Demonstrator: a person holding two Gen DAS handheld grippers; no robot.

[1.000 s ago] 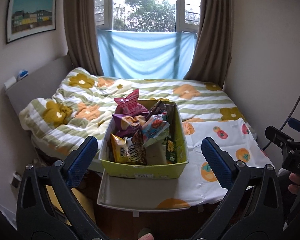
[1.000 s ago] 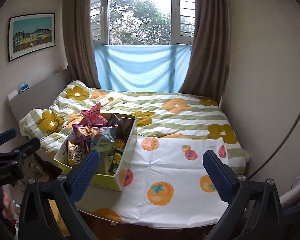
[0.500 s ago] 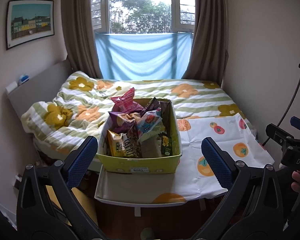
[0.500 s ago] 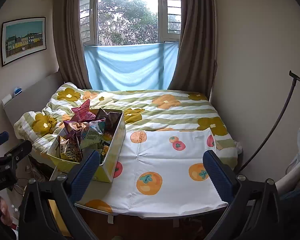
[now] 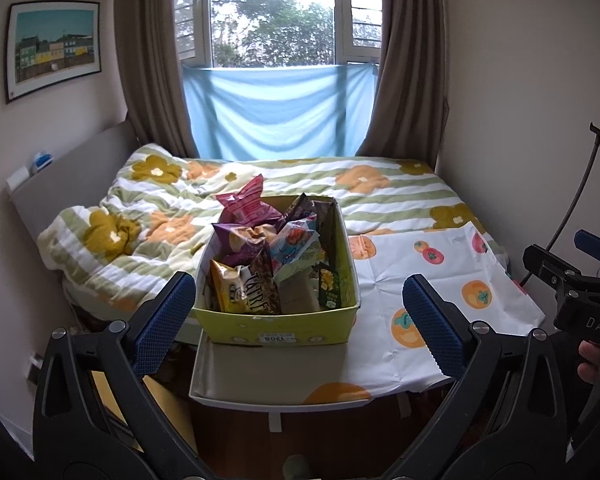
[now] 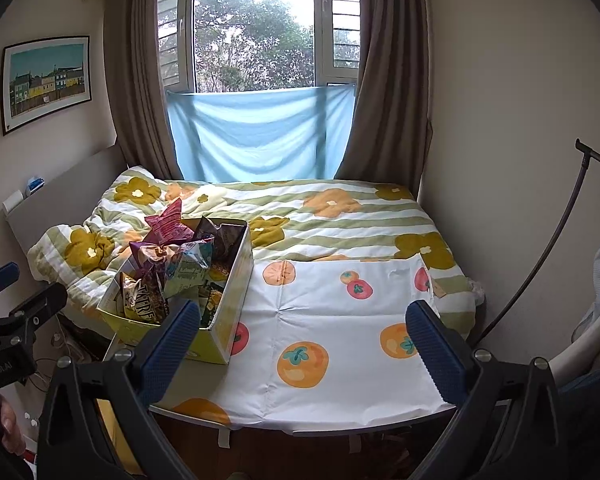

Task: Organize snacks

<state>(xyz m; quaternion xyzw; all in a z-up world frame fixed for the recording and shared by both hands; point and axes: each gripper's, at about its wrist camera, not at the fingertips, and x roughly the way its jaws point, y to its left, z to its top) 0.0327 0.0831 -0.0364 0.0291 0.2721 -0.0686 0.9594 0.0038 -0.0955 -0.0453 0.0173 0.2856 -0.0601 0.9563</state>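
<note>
Presently, the left gripper [image 5: 300, 316] hangs in the air with its 2 blue-padded jaws set wide apart, holding nothing. Straight ahead of it, between the jaws in its own view, stands the yellow-green box [image 5: 280, 330] at the near left end of a small table [image 5: 260, 396]. The box is crammed with snack bags [image 5: 260, 252]: a pink bag [image 5: 246, 204] stands tallest at the far side, a purple bag [image 5: 236, 242] sits below it, and a dark bag lettered in white [image 5: 260, 292] leans at the near side.

The right gripper [image 6: 302, 340] likewise has its jaws spread wide and empty. Ahead of it lies the fruit-print cloth [image 6: 340, 344] covering the table, bare of snacks. The box [image 6: 224, 340] stands ahead and to the left of this gripper, just beyond its left pad.

Beyond the table lies a bed with a flowered quilt [image 6: 340, 220]
</note>
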